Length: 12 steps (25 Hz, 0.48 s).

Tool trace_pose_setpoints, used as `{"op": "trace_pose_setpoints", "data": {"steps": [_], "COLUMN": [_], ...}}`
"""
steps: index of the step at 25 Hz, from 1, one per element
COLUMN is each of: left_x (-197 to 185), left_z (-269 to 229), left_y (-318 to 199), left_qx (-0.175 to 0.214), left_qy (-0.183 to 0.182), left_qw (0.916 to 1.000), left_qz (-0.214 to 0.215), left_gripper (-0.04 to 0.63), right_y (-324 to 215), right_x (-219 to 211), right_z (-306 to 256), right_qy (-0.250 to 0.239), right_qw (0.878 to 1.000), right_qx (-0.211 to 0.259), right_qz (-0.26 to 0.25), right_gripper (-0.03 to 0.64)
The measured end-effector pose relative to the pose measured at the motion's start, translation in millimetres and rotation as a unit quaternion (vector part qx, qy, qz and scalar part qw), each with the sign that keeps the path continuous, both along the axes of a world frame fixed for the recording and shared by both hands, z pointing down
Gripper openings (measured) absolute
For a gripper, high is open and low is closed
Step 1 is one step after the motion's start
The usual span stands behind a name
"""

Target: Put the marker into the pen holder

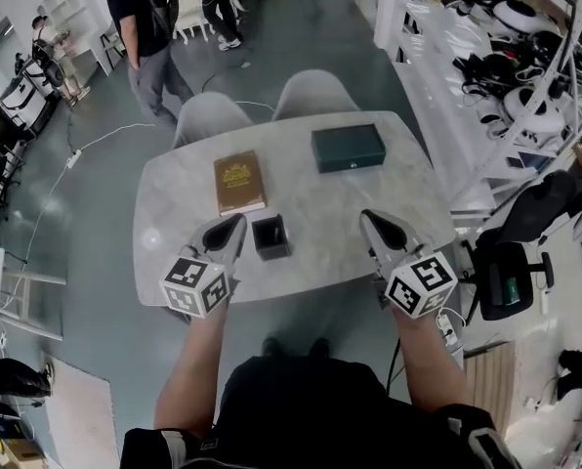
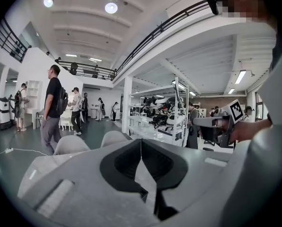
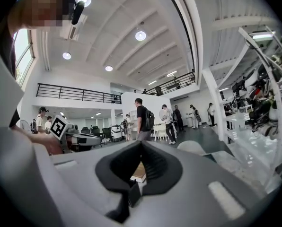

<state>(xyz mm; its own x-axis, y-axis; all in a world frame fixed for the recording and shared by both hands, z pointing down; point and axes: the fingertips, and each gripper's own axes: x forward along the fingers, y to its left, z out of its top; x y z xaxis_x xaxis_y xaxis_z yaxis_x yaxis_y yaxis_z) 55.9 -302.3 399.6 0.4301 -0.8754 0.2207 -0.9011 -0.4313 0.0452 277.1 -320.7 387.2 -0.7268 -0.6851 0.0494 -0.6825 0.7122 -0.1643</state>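
The black square pen holder [image 1: 270, 236] stands open-topped near the front edge of the pale table [image 1: 315, 213]. No marker shows in any view. My left gripper [image 1: 238, 221] hovers just left of the holder, its jaws shut with nothing between them. My right gripper [image 1: 367, 216] hangs about a hand's width to the holder's right, also shut and empty. In the left gripper view the left gripper [image 2: 141, 143] has its tips closed together. In the right gripper view the right gripper [image 3: 141, 144] is closed too, with the holder [image 3: 133, 193] low behind its jaws.
A brown book [image 1: 239, 183] lies behind the holder and a dark green box [image 1: 348, 148] sits at the table's back right. Two grey chairs [image 1: 262, 106] stand behind the table. People stand further back at left. Shelving [image 1: 525, 76] lines the right side.
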Motion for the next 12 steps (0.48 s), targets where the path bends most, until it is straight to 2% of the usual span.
{"op": "trace_pose_setpoints", "data": {"steps": [12], "left_x": [-47.5], "left_z": [-19.9], "left_y": [4.7], "left_qx": [0.019], "left_qy": [0.008], "left_qw": [0.9998], "left_qz": [0.000], "left_gripper": [0.015], "right_y": [8.1], "right_x": [-35.9], "right_z": [-23.4], "right_qy": [-0.003], "right_qw": [1.000], "right_qx": [0.017], "right_qz": [0.015], "right_gripper": [0.002]}}
